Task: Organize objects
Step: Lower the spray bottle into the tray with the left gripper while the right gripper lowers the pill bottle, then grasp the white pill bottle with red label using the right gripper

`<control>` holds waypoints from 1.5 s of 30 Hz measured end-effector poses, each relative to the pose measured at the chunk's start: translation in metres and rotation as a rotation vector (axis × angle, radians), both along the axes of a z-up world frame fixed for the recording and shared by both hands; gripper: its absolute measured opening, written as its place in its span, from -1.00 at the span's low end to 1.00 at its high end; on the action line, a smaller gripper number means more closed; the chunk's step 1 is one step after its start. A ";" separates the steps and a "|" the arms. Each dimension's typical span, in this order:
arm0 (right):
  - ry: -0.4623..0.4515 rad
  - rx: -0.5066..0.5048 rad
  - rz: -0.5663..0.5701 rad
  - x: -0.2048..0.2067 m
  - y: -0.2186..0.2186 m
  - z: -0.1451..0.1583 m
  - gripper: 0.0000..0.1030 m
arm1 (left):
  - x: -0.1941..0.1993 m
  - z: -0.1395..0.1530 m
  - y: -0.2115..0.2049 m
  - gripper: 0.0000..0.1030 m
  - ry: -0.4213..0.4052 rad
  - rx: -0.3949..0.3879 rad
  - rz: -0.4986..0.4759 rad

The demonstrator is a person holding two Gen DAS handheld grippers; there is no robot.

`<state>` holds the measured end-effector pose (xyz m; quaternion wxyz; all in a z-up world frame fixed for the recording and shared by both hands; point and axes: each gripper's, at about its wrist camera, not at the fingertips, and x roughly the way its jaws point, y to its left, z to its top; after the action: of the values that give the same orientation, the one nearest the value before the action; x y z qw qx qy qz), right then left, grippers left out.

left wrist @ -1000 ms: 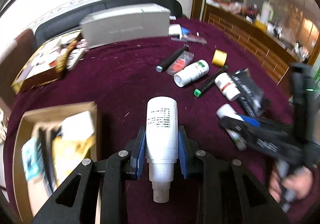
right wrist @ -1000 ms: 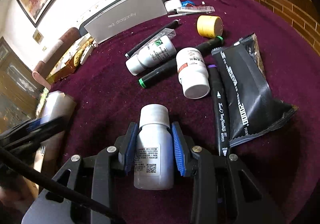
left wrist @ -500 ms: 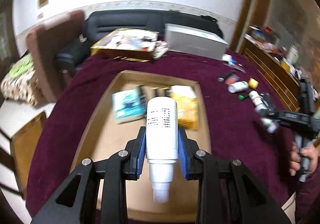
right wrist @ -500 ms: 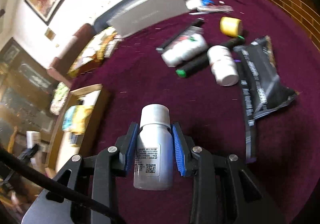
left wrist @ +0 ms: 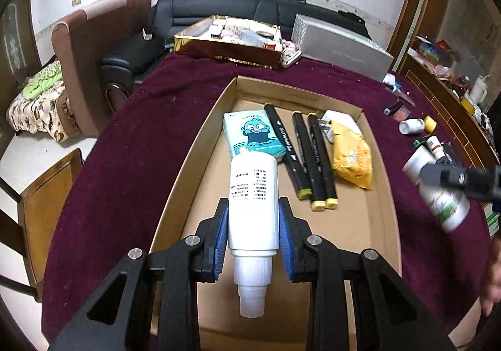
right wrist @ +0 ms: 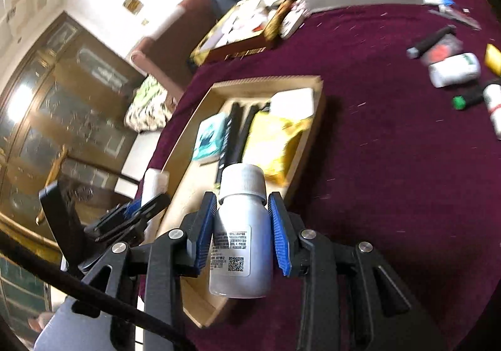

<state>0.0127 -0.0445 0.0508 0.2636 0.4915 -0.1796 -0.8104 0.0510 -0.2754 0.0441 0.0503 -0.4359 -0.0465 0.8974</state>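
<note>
Tray (left wrist: 200, 144) holds three markers (left wrist: 308, 160), one tissue pack (left wrist: 253, 136), one yellow packet (left wrist: 350, 160).

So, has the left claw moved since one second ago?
Yes. The left claw, gripping the white bottle, went from the loose items on the cloth to above the cardboard tray, toward the table's chair side.

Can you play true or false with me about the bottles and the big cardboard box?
1. The left gripper holds a white bottle. True.
2. The cardboard box has nothing in it. False: it holds black markers, a teal packet and a yellow packet.
3. The right gripper holds a bottle with a white cap. True.
4. The tablecloth is green. False: it is dark red.
5. The markers in the box have yellow ends. True.
</note>
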 end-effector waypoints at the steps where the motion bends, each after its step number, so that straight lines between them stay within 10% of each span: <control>1: -0.011 0.011 0.016 -0.003 -0.012 -0.005 -0.37 | -0.004 -0.004 -0.001 -0.51 -0.011 0.003 0.002; 33: 0.004 0.277 0.011 -0.016 -0.073 -0.039 -0.35 | -0.038 -0.027 -0.013 -0.49 -0.084 0.089 0.053; 39: 0.031 0.256 0.000 -0.010 -0.067 -0.027 -0.18 | -0.029 -0.014 -0.016 -0.04 -0.075 0.120 0.054; 45: 0.048 0.237 -0.011 -0.001 -0.056 -0.017 -0.07 | -0.011 -0.003 -0.017 0.00 -0.088 0.142 0.080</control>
<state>0.0115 -0.1003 0.0342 0.2035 0.4985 -0.0788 -0.8390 0.0397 -0.2921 0.0415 0.0432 -0.4681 -0.1293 0.8731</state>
